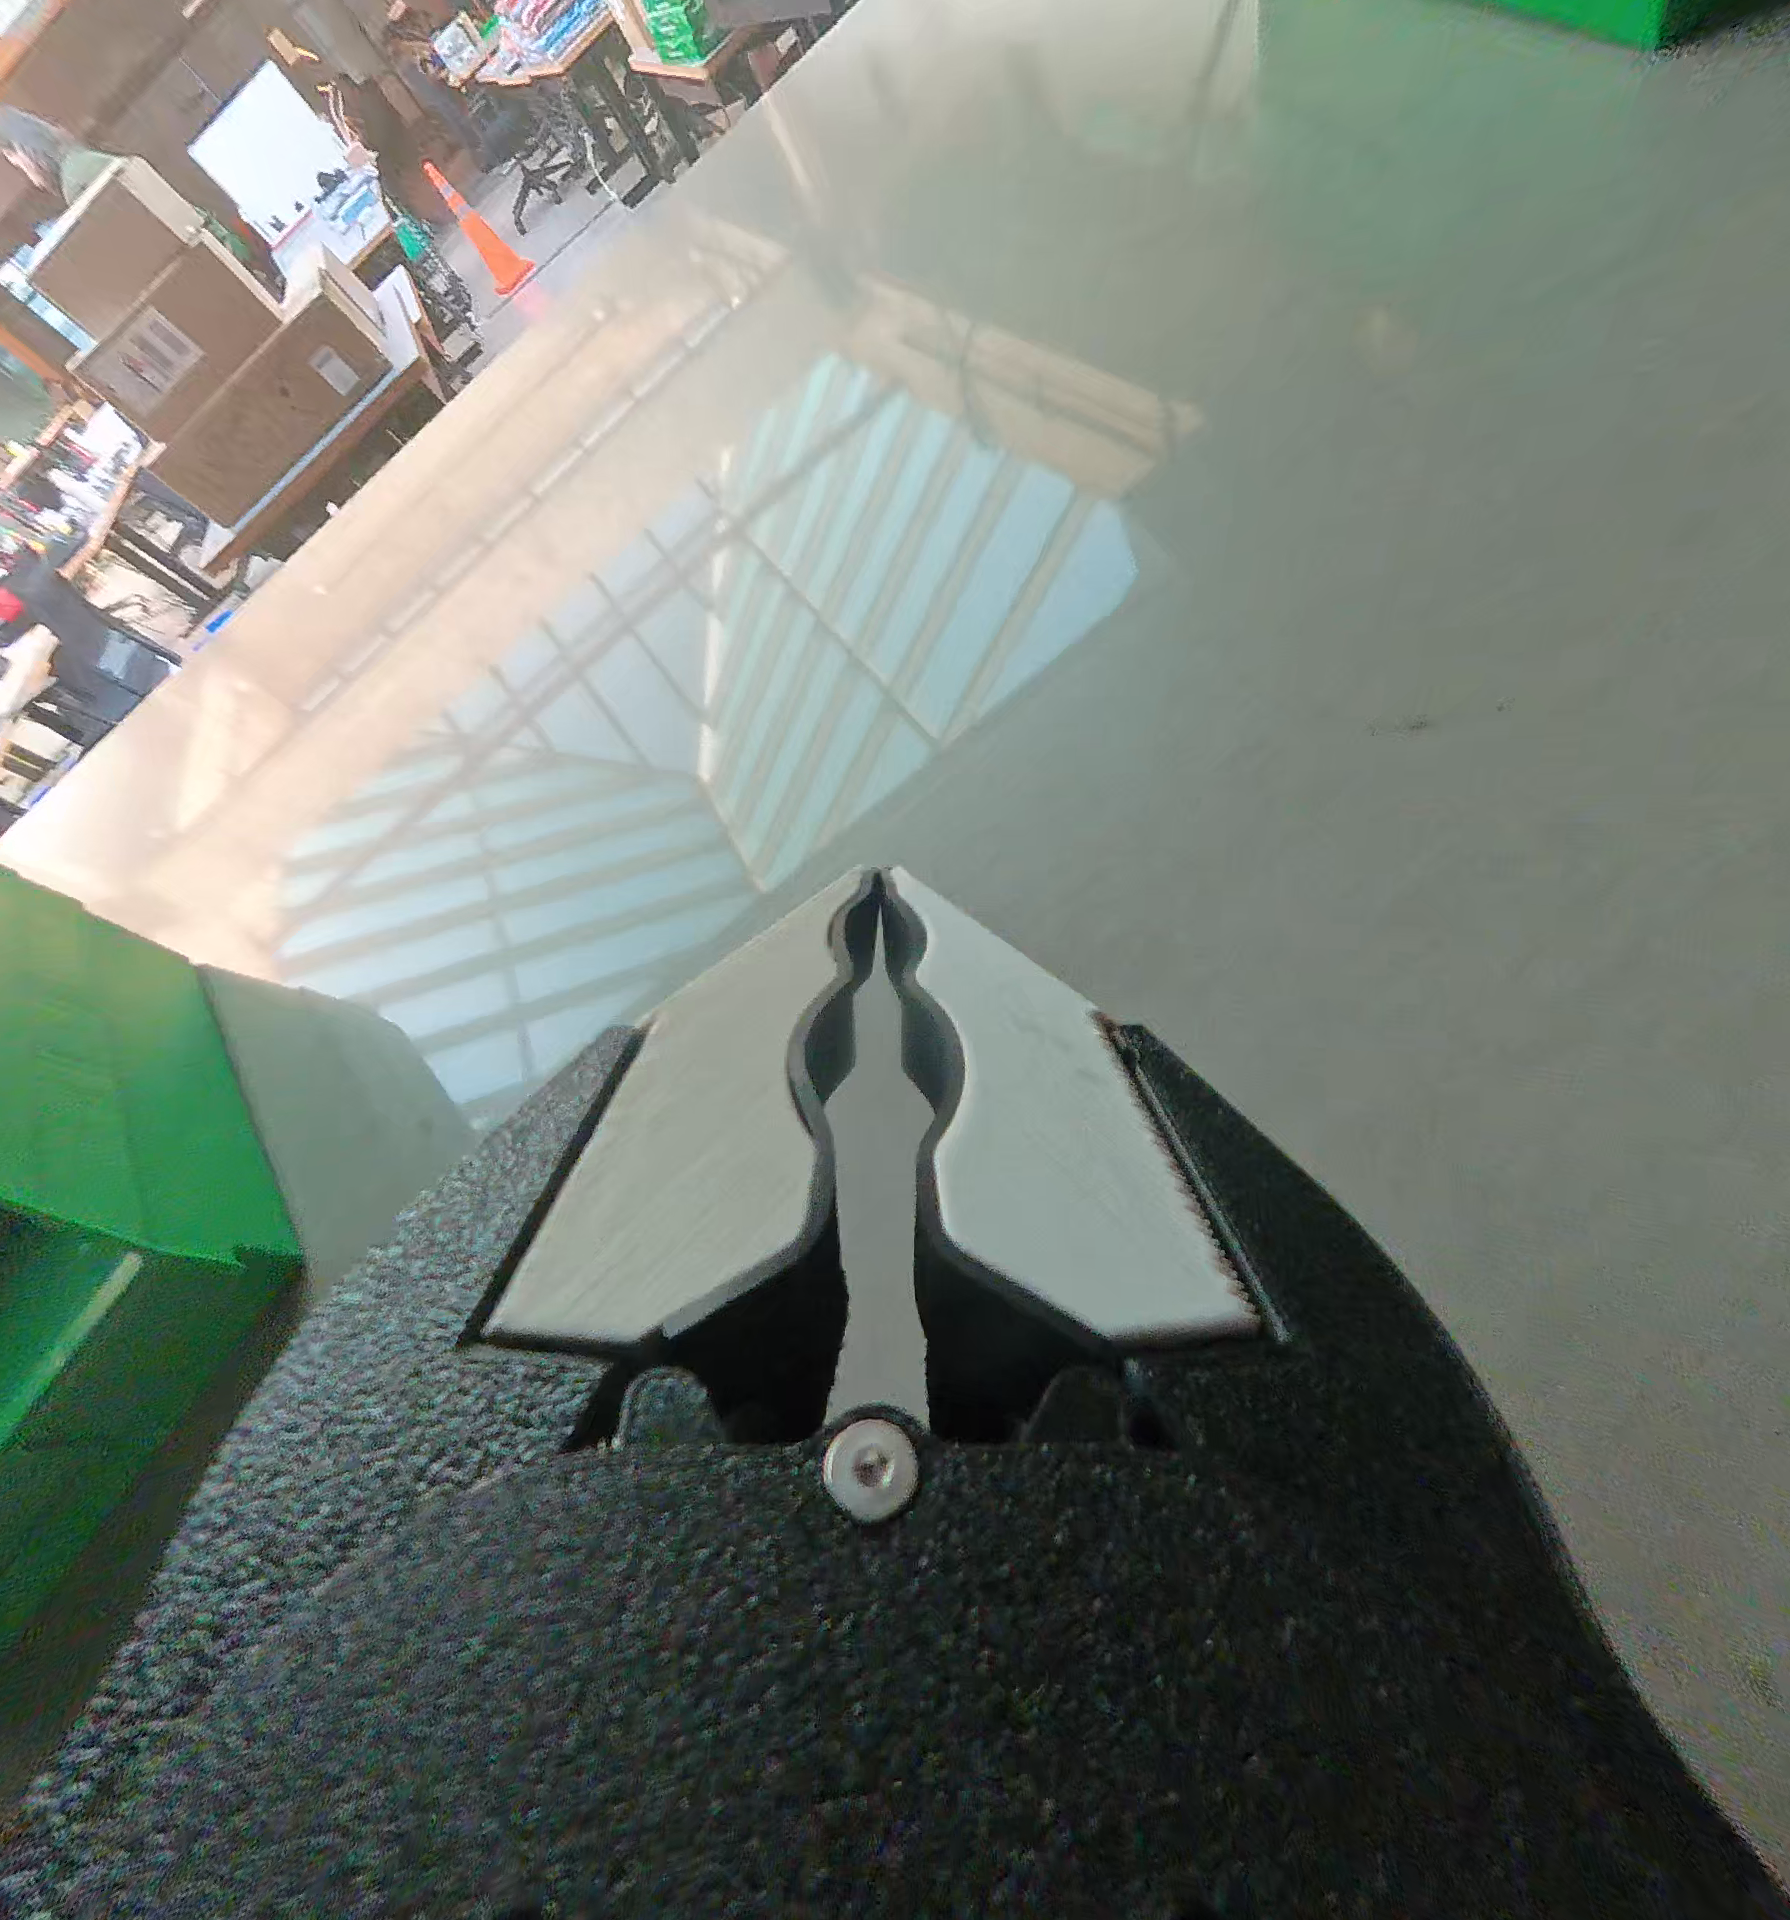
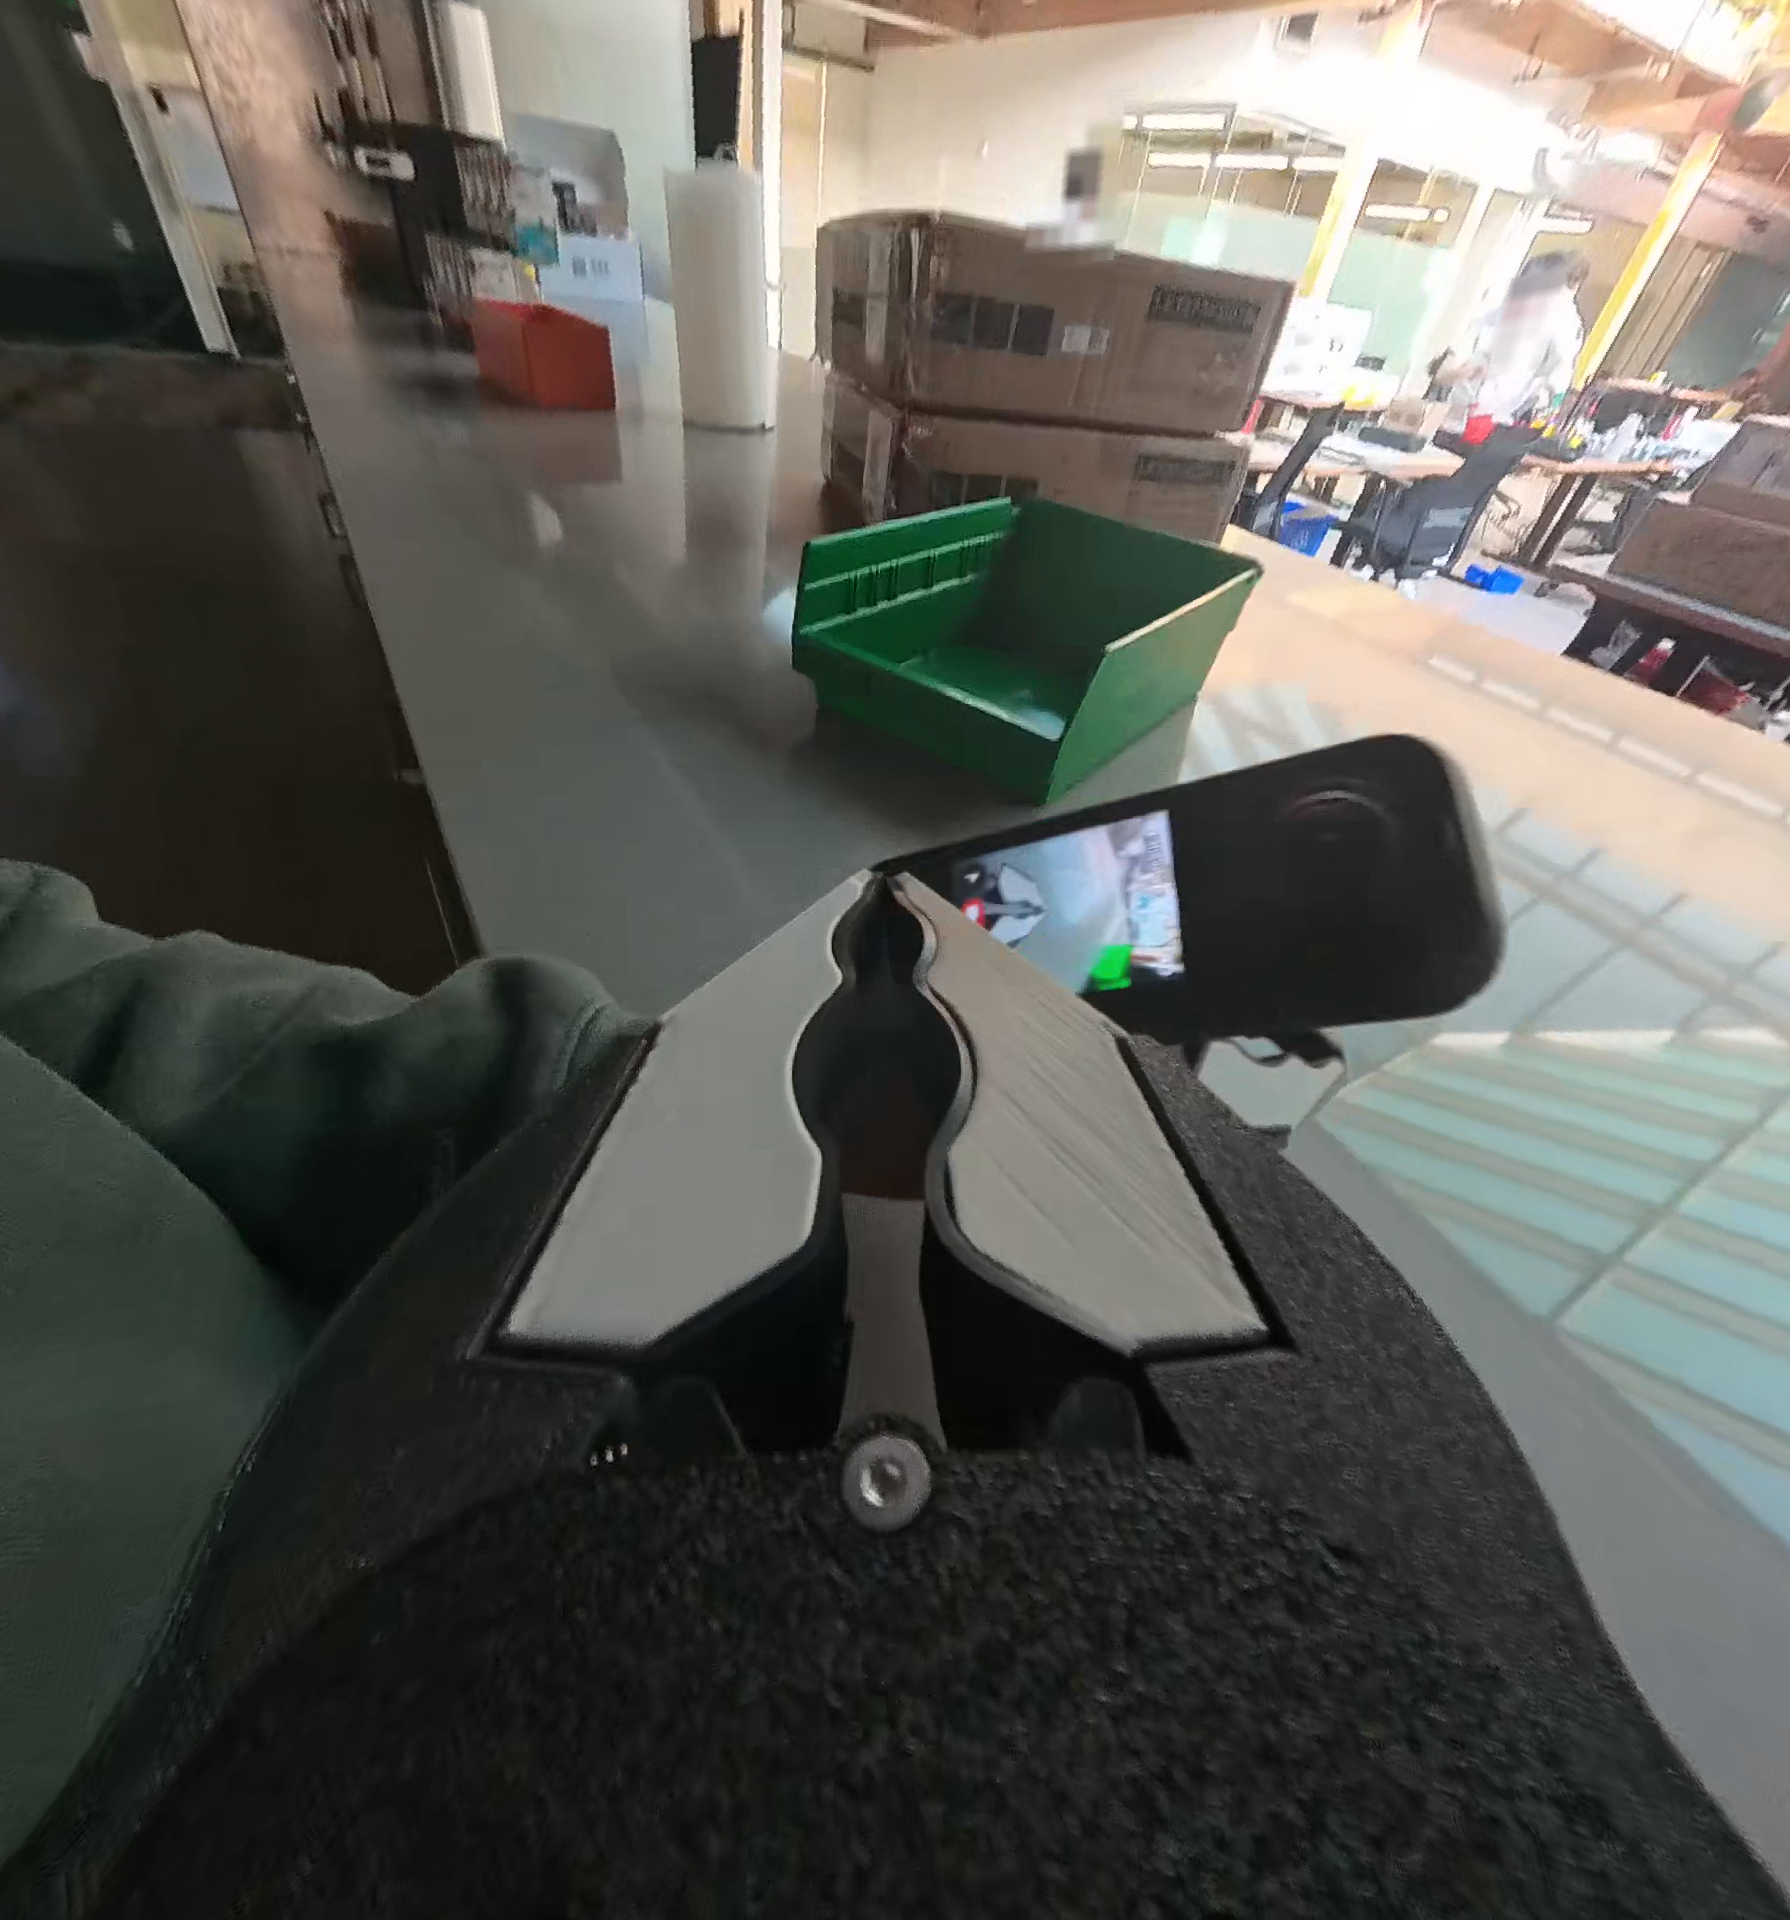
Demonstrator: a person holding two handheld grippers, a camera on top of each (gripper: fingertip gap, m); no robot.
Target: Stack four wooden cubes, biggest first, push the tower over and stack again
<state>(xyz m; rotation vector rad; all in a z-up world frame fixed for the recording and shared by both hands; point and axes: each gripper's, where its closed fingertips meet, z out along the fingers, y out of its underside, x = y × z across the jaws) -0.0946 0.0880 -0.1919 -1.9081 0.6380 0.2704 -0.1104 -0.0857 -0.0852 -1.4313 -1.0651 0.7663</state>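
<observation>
In the left wrist view my left gripper [image 1: 878, 881] is shut and empty, its tips meeting low over a glossy pale grey table [image 1: 1390, 623]. A green plastic bin [image 1: 91, 1091] stands close on its left. In the right wrist view my right gripper [image 2: 883, 885] is shut with nothing between its fingers. A black camera with a small lit screen [image 2: 1234, 894] sits just beyond and to the right of its tips. An open-fronted green bin [image 2: 1016, 644] stands farther off on the table. A green sleeve [image 2: 143, 1091] fills the left side.
Two stacked cardboard boxes [image 2: 1047, 343], a white roll [image 2: 719, 301] and a red bin [image 2: 543, 353] stand at the table's far end. Another green object [image 1: 1639, 21] shows at the top right of the left wrist view. Beyond the table edge are desks, boxes and an orange cone [image 1: 486, 239]. Left tips to right tips: about 20 cm.
</observation>
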